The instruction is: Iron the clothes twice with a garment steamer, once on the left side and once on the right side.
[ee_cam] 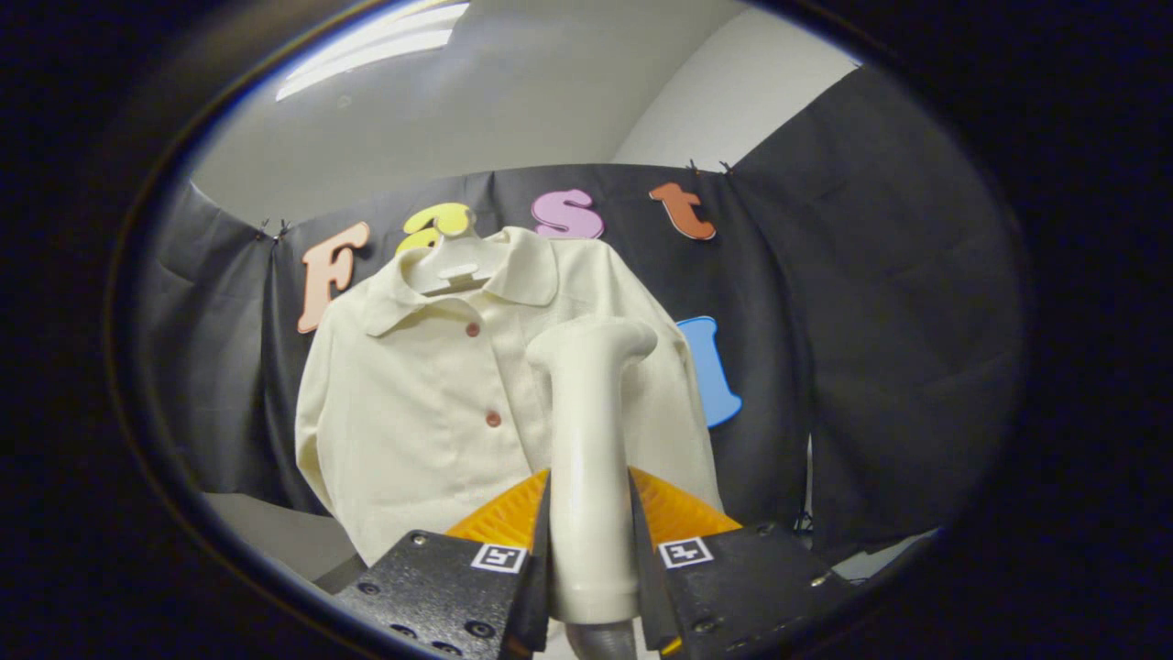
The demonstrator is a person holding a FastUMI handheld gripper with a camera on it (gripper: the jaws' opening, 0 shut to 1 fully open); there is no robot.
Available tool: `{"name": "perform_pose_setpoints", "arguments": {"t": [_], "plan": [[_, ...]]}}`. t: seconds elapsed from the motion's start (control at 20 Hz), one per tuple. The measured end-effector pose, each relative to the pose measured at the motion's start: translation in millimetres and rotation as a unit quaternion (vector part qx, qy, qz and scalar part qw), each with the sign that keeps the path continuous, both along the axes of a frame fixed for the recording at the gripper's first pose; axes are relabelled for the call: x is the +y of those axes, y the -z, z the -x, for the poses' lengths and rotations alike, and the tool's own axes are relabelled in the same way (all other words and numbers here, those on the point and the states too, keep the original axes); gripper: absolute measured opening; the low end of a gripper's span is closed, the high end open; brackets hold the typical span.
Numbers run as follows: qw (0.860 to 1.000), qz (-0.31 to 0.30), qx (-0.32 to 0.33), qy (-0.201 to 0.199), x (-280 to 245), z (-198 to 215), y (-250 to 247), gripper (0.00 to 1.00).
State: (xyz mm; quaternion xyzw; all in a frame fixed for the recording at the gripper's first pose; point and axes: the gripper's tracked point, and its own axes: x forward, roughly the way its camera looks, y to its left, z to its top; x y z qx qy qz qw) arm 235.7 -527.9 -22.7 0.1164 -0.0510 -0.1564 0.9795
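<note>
While the booth's black cloth wall (871, 321) backs the whole scene, pale plaster and a ceiling light (367, 46) show above it, and a strip of light table surface (275, 536) runs below the cloth. Cream shirt (412, 403) hangs on a white hanger (449, 270) against the cloth, buttoned, front facing the gripper. Garment steamer (586, 440) stands upright between the fingers, its head in front of the shirt's wearer-left panel; contact with the fabric cannot be judged. Gripper (588, 559) is clamped on the steamer's handle, both fingers pressing its sides. Judgement: one side's pass is in hand, stage unclear. Next move calls for a steady vertical stroke with the head held close to the cloth, then a shift across the two small buttons (483, 374) to the other panel.
</note>
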Motion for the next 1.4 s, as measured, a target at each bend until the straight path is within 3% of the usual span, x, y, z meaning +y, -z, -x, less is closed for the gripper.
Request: {"name": "perform_pose_setpoints", "arguments": {"t": [0.65,1.4], "plan": [[0.998,-0.046,0.035,-0.026,10,5,87,0.38],[0.989,-0.116,0.096,-0.009,22,56,213,0.39]]}}
